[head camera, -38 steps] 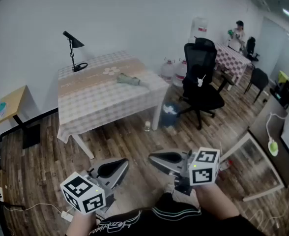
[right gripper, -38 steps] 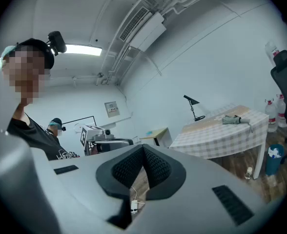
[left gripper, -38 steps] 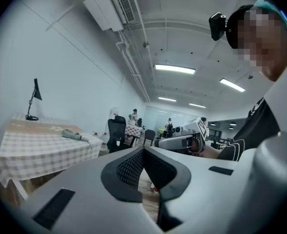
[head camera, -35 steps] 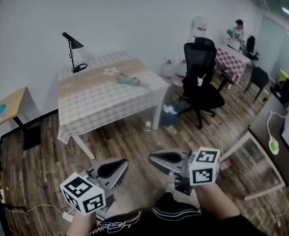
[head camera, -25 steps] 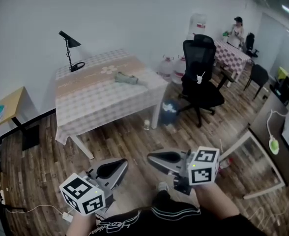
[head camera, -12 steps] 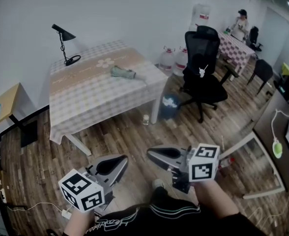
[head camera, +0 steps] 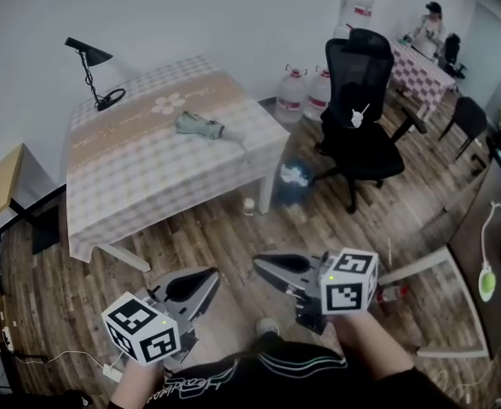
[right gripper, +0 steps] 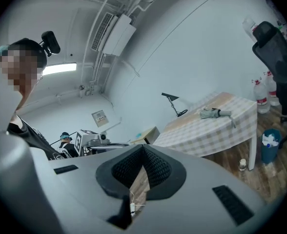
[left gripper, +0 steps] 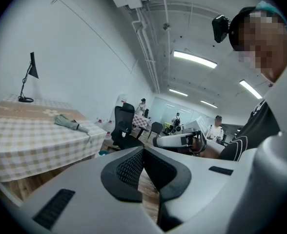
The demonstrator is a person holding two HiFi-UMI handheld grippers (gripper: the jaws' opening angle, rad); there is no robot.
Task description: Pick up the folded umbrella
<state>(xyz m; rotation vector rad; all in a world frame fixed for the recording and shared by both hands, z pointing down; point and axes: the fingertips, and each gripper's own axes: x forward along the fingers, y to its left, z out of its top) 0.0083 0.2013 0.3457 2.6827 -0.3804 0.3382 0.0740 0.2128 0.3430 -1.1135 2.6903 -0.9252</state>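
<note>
Looking at where things stand, nothing is grabbed yet. The folded umbrella is lying flat on the checked table, toward the far side and close to the right-hand edge, with its thinner end pointing at that edge. Both tools are well short of it, out over the wood floor. The left gripper has its jaws pressed together with nothing in them, and the right gripper is the same, pads meeting and empty. So my first worry is arriving at the table with the jaws closed like that. If they don't open in time, the tips would just shove the umbrella along the cloth, maybe off the edge it's already near. Second, the tablecloth looks loose and drapey, so a low approach could pinch fabric along with the umbrella and drag the cloth, and the black desk lamp at the back corner could go with it. Third, the umbrella is soft, bunched fabric, so a bite on the canopy alone might slip or let it unfurl; the stiffer thin end looks like the safer bet to me. There's also a small bottle on the floor by the table leg and an office chair just right of the table, both easy to kick or bump on the way in.
</note>
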